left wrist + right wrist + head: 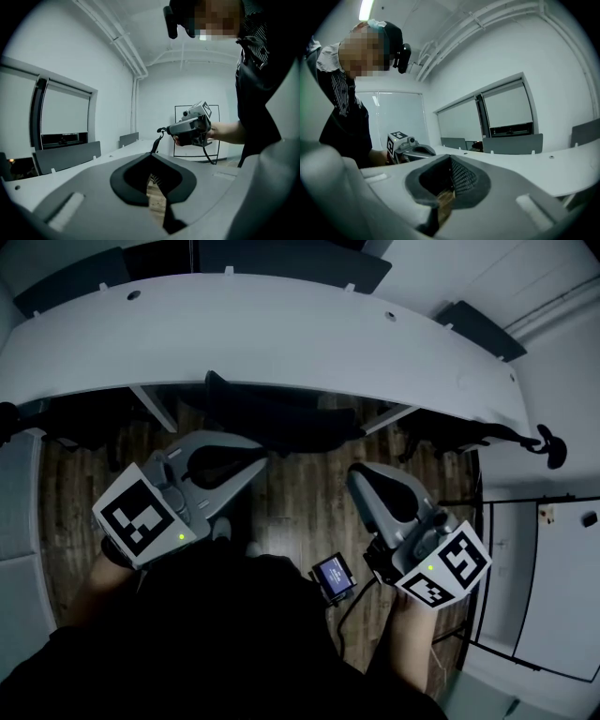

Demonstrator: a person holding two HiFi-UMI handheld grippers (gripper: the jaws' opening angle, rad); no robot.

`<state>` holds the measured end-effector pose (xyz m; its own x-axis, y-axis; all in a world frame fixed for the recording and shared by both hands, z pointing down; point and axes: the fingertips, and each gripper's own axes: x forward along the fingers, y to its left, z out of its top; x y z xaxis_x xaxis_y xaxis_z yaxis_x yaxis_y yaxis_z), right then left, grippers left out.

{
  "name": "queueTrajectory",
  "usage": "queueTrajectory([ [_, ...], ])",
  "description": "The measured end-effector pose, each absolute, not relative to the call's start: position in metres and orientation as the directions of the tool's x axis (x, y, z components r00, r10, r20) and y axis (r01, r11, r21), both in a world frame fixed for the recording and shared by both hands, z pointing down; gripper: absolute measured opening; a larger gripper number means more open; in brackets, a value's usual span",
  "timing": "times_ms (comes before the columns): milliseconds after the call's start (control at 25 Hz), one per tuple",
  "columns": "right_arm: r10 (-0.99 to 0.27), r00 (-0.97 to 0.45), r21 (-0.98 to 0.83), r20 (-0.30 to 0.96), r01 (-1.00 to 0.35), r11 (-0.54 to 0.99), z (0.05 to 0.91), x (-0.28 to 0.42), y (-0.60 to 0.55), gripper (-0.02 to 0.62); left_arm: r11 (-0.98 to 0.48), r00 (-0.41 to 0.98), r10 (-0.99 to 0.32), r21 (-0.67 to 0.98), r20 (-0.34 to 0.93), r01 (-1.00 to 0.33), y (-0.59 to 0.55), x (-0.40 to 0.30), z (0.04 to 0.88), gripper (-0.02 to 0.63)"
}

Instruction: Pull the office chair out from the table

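The jaws of the left gripper (255, 465) and the right gripper (358, 476) are pressed together, with nothing between them. Both hang above the brown wooden floor (300, 507). Just beyond them, the black office chair (281, 418) sits tucked under the near edge of the curved white bench (281, 334).

Dim, cool, bluish light throughout. A ceiling strip light (365, 8) glows at the top of the right gripper view. In the head view the white counter (281, 334) is brightest, and the wood floor (300, 493) beneath it lies in deep shadow. Fisheye bending curves every edge and the corners go black. The nearest foreground in both gripper views is soft.
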<state>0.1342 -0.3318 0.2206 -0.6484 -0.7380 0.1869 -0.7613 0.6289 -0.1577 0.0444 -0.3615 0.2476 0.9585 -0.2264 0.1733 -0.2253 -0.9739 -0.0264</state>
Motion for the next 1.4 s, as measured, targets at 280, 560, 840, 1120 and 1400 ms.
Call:
queueTrajectory([
  [280, -0.736, -0.650, -0.170, 0.187, -0.760, 0.628, 0.228, 0.132, -0.352, 0.002, -0.967, 0.942, -0.252, -0.088, 0.222, -0.238, -0.382, 0.045, 0.256, 0.005],
  [560, -0.732, -0.635, -0.118, 0.247, -0.769, 0.628, 0.241, 0.126, -0.378, 0.002, -0.957, 0.913, -0.261, -0.205, 0.314, -0.203, -0.401, 0.044, 0.271, 0.005],
  [840, -0.729, -0.604, -0.031, 0.322, -0.777, 0.629, 0.259, 0.128, -0.390, 0.002, -0.924, 0.867, -0.302, -0.347, 0.396, -0.163, -0.406, 0.050, 0.287, 0.005],
  [1120, -0.699, -0.576, 0.086, 0.425, -0.743, 0.664, 0.286, 0.130, -0.399, 0.027, -0.896, 0.842, -0.318, -0.430, 0.436, -0.116, -0.420, 0.056, 0.299, 0.075],
  [1400, -0.673, -0.552, 0.183, 0.492, -0.690, 0.700, 0.305, 0.125, -0.405, 0.140, -0.849, 0.782, -0.300, -0.527, 0.546, 0.041, -0.422, 0.066, 0.332, 0.268],
])
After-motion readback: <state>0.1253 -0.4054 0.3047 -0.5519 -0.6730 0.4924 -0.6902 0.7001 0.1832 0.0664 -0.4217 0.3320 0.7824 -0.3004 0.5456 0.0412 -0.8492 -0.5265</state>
